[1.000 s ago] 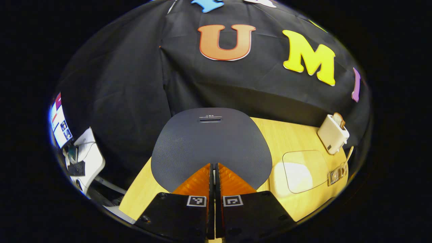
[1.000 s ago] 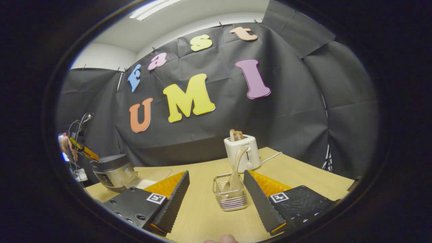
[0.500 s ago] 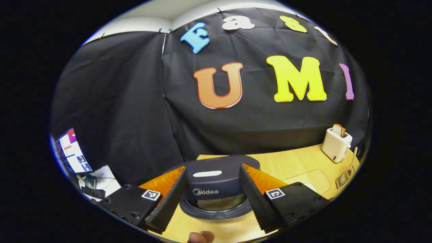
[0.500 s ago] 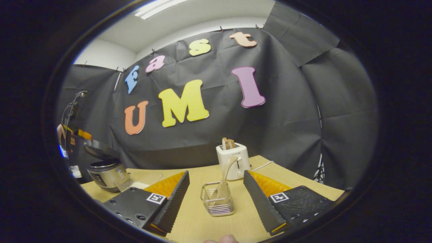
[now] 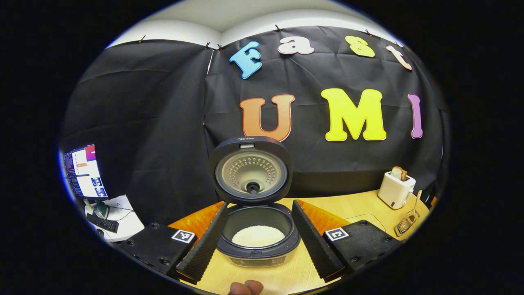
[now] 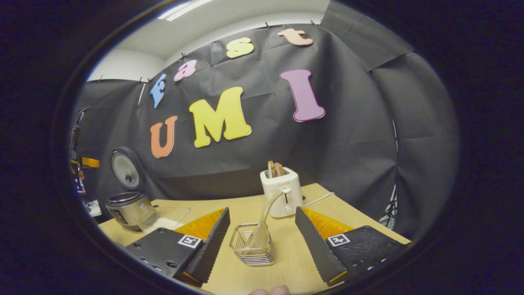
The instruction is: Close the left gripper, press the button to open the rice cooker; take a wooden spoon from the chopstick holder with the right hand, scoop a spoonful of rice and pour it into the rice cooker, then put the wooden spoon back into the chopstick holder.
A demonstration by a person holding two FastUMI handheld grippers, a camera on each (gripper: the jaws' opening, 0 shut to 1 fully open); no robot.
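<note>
The rice cooker (image 5: 258, 250) stands straight ahead in the left gripper view, its lid (image 5: 250, 170) swung upright. White grains (image 5: 258, 235) lie in its pot. My left gripper (image 5: 259, 204) is open, with a finger on either side of the cooker and apart from it. In the right gripper view, a wooden spoon (image 6: 266, 219) leans in the wire chopstick holder (image 6: 251, 246), just ahead of my open, empty right gripper (image 6: 262, 213). The cooker (image 6: 129, 207) sits far left there.
A white toaster (image 6: 282, 190) with bread stands behind the holder, its cord running right. A clear shallow container (image 6: 163, 217) lies beside the cooker. Toaster (image 5: 395, 188) and holder (image 5: 405, 223) sit at the table's right end. A monitor (image 5: 84, 170) glows off the left edge.
My left gripper went from shut on top of the lid to open and drew back. The cooker lid rose to upright. The right gripper shifted slightly, still open.
</note>
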